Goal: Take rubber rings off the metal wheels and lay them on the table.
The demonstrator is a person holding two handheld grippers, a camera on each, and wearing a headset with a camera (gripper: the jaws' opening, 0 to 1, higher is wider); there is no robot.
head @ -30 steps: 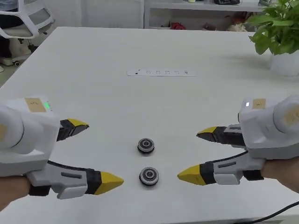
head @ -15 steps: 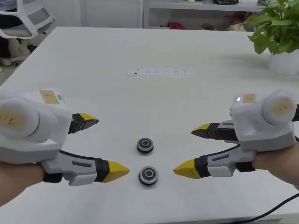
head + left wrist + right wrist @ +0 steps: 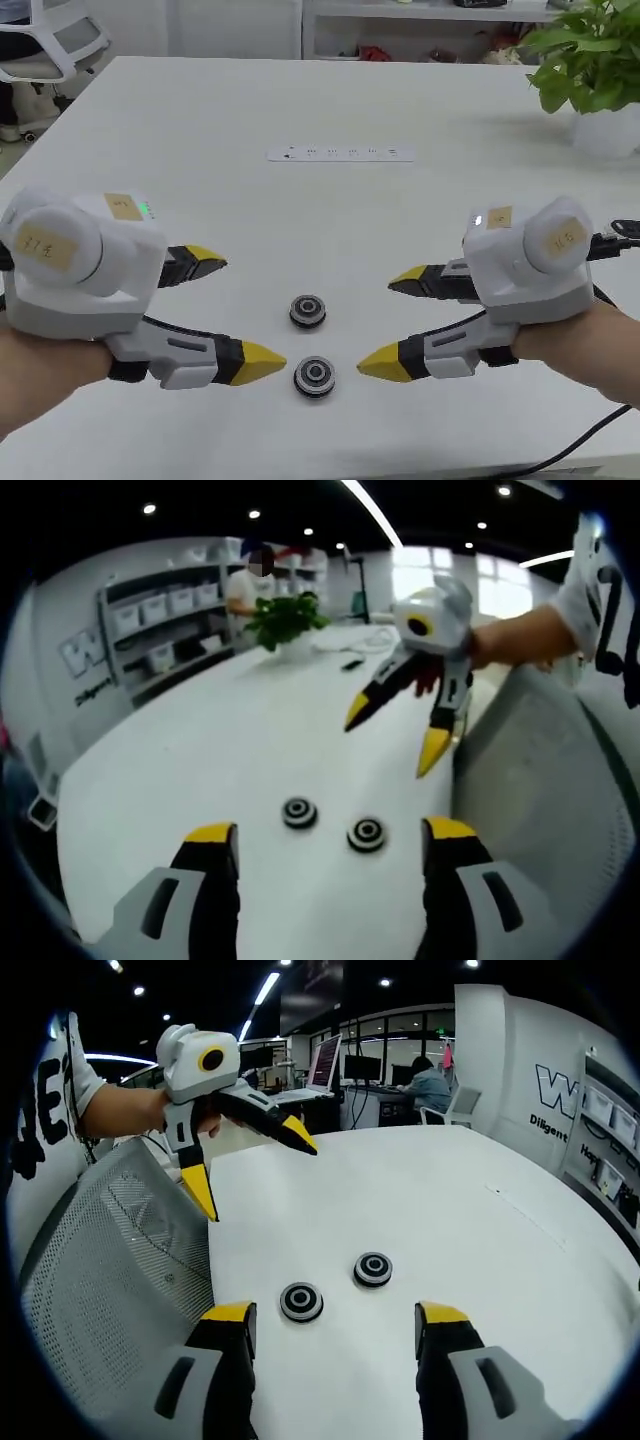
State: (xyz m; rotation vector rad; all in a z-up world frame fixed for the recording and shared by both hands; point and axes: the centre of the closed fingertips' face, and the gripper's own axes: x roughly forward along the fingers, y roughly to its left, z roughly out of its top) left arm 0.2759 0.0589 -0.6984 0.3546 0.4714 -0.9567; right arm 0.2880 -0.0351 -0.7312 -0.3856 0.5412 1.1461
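White table (image 3: 400, 110), bearing the near wheel (image 3: 314, 376) by its front edge. Potted plant (image 3: 590, 60), far beyond that wheel, rightward. Left gripper (image 3: 255, 312), left of it, jaws spread, empty. Right gripper (image 3: 374, 325), right of it, jaws spread, empty. Power strip (image 3: 340, 154), well beyond it. Far wheel (image 3: 308, 311), just beyond, apart. Rubber rings (image 3: 308, 298), black, seated on both wheels.

Left gripper (image 3: 252, 312): 8 o'clock, jaws wide apart, tips toward 3. Right gripper (image 3: 376, 325): 4 o'clock, jaws wide apart, tips toward 9.
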